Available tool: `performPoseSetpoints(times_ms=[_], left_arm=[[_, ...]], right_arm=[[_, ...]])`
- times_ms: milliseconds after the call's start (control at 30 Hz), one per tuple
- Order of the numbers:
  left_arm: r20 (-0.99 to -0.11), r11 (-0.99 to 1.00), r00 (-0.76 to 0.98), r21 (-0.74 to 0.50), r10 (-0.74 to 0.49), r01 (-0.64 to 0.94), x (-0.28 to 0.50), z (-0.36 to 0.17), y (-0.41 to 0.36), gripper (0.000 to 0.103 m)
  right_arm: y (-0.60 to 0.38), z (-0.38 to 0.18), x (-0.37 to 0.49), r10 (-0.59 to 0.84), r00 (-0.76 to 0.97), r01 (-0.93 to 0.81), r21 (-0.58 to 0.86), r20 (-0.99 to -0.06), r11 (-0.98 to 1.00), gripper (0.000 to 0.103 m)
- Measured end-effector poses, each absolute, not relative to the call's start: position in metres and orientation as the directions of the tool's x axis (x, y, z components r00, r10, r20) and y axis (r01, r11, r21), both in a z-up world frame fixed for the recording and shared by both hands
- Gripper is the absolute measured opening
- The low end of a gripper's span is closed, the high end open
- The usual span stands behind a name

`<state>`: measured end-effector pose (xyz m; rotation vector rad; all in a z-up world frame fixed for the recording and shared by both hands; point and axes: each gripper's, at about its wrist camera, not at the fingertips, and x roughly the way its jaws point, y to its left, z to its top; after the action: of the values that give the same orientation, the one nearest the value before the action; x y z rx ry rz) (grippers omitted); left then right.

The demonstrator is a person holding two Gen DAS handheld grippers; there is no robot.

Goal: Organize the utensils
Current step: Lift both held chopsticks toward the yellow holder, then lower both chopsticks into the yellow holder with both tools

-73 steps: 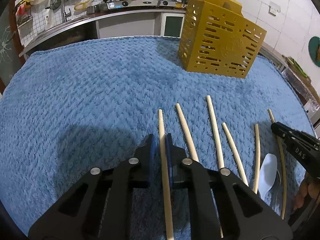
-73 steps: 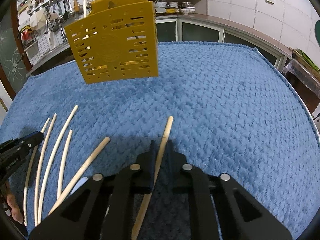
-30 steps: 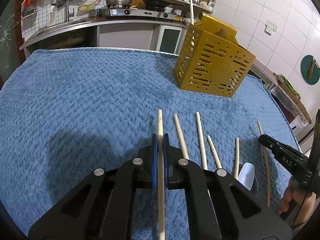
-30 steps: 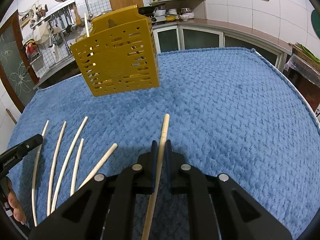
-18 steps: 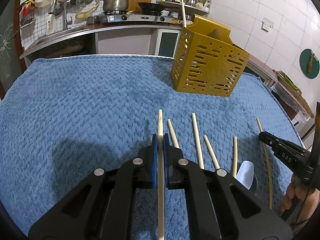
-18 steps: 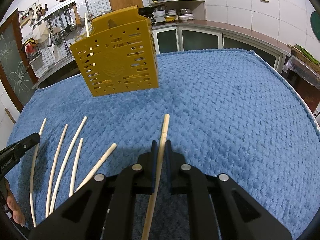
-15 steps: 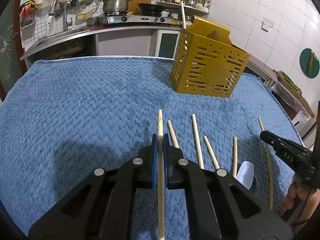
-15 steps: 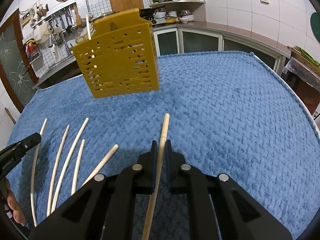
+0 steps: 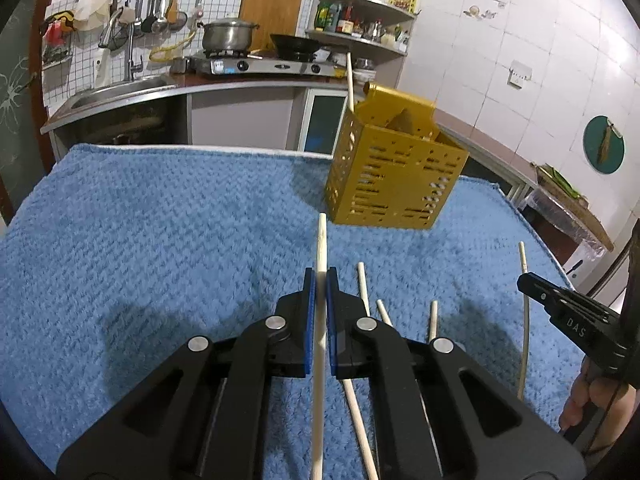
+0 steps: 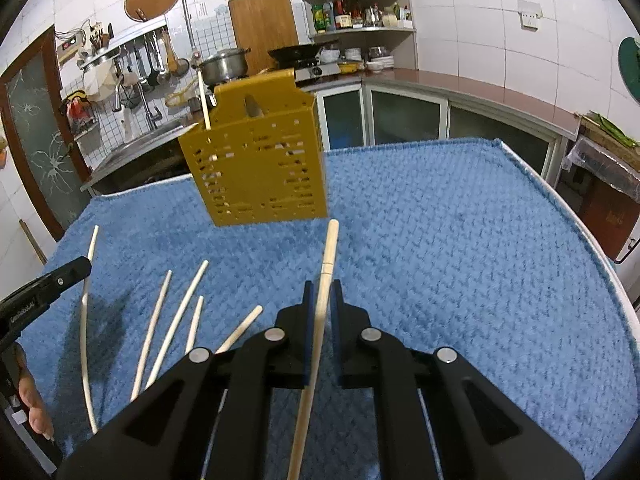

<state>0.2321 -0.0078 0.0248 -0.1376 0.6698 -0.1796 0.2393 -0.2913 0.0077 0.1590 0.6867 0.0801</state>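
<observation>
A yellow perforated utensil holder (image 9: 394, 176) stands on the blue towel (image 9: 160, 232), with one chopstick (image 9: 349, 76) upright in it; it also shows in the right wrist view (image 10: 256, 164). My left gripper (image 9: 319, 280) is shut on a pale chopstick (image 9: 320, 248), lifted above the towel and pointing toward the holder. My right gripper (image 10: 320, 292) is shut on a thicker wooden stick (image 10: 329, 252), also lifted. Several loose chopsticks (image 10: 176, 320) lie on the towel between the grippers.
The towel's right edge (image 10: 580, 232) drops off toward a side table. A kitchen counter with stove and pot (image 9: 228, 36) runs behind. The right gripper's body (image 9: 576, 324) shows at the left view's right edge, and the left gripper's body (image 10: 40, 296) at the right view's left edge.
Both grippers have risen with their sticks held and tilted up; the holder now sits lower and nearer the stick tips in both views. Loose chopsticks lie unmoved.
</observation>
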Motion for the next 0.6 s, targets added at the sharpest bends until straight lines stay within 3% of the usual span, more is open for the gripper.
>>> performPoseSetpoints(times_ms=[600], left_arm=[[-0.508, 0.969, 0.828, -0.188, -0.238, 0.163, 0.218, 0.068, -0.009, 0.004]], right_arm=[[-0.297, 0.062, 0.213, 0.124, 0.87, -0.042, 0.178, -0.477, 0.983, 0.006]])
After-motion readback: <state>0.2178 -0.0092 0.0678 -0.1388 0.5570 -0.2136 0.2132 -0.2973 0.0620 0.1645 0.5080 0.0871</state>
